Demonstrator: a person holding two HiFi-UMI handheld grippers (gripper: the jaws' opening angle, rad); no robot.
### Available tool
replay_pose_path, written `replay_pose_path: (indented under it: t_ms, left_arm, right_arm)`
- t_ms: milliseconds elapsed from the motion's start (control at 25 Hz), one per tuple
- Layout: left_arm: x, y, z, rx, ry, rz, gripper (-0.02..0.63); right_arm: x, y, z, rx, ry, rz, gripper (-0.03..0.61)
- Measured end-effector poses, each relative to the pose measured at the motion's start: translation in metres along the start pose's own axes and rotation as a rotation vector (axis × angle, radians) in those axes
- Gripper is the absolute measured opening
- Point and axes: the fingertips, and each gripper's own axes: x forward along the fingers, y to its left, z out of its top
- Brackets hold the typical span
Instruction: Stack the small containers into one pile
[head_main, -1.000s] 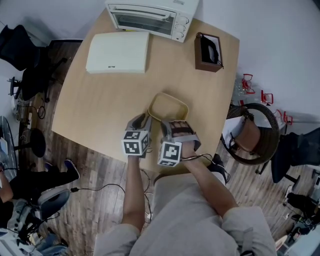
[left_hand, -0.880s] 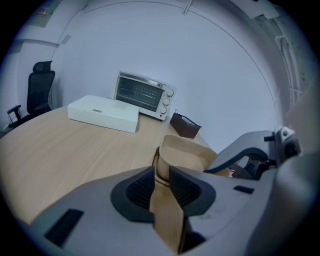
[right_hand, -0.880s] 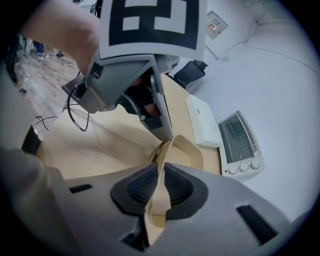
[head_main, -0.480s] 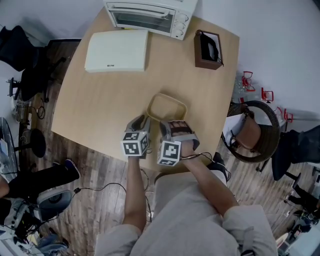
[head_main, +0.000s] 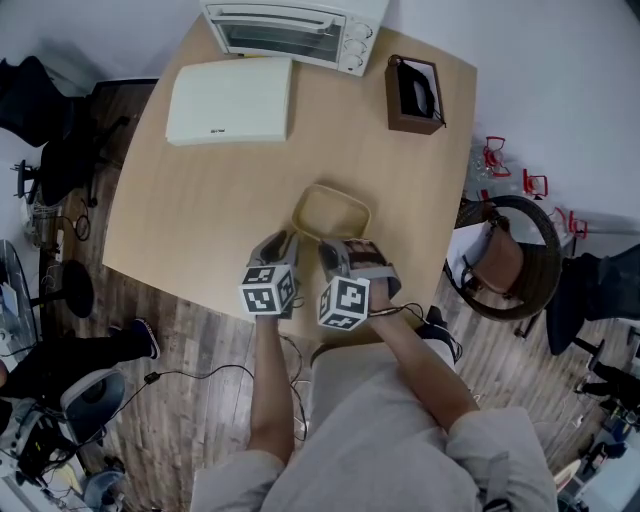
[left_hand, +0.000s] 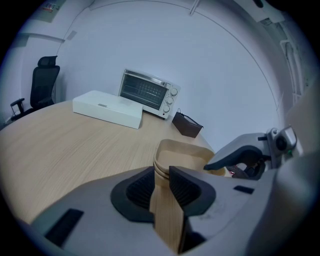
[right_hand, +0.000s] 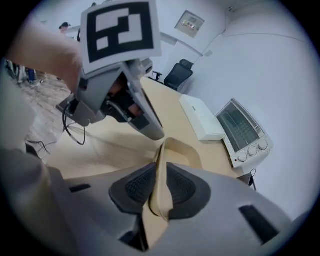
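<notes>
Container stack (head_main: 331, 212) sits near the counter's (head_main: 200, 190) front edge, dead ahead of both: left gripper (head_main: 284, 241) jaws pinch its near-left wall, right gripper (head_main: 334, 252) jaws, just been opening slightly, narrow around its near-right rim.

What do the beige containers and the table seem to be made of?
Containers: probably thin plastic, matte beige; the walls are smooth, even and thin, and the rims nest closely. Table: wood or wood-look laminate, light and matte; fine straight grain lines show.
</notes>
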Motion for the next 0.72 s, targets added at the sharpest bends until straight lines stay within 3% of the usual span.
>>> replay_pose_path:
  t_ms: [120,360,440,520,720]
  left_arm:
    - [-0.001,-0.002,-0.002,0.004,0.002,-0.008,0.081]
    - [0.004,0.007,0.008,-0.026,-0.031,-0.013,0.084]
    - [0.007,0.011,0.019,-0.040,-0.050,-0.016,0.094]
    - [0.013,0.010,0.031,-0.045,-0.063,-0.032,0.111]
    - [0.040,0.009,0.042,-0.012,-0.024,-0.063,0.127]
  right_arm:
    - [-0.017,-0.016,-0.003,0.175,-0.106,0.006,0.094]
    - [-0.037,-0.063,-0.071,0.781,-0.186,-0.019,0.124]
    - [-0.035,-0.062,-0.085,0.927,-0.205,0.007,0.126]
    - [-0.034,-0.057,-0.091,1.009,-0.214,0.032,0.129]
    - [-0.028,-0.042,-0.089,1.060,-0.211,0.076,0.129]
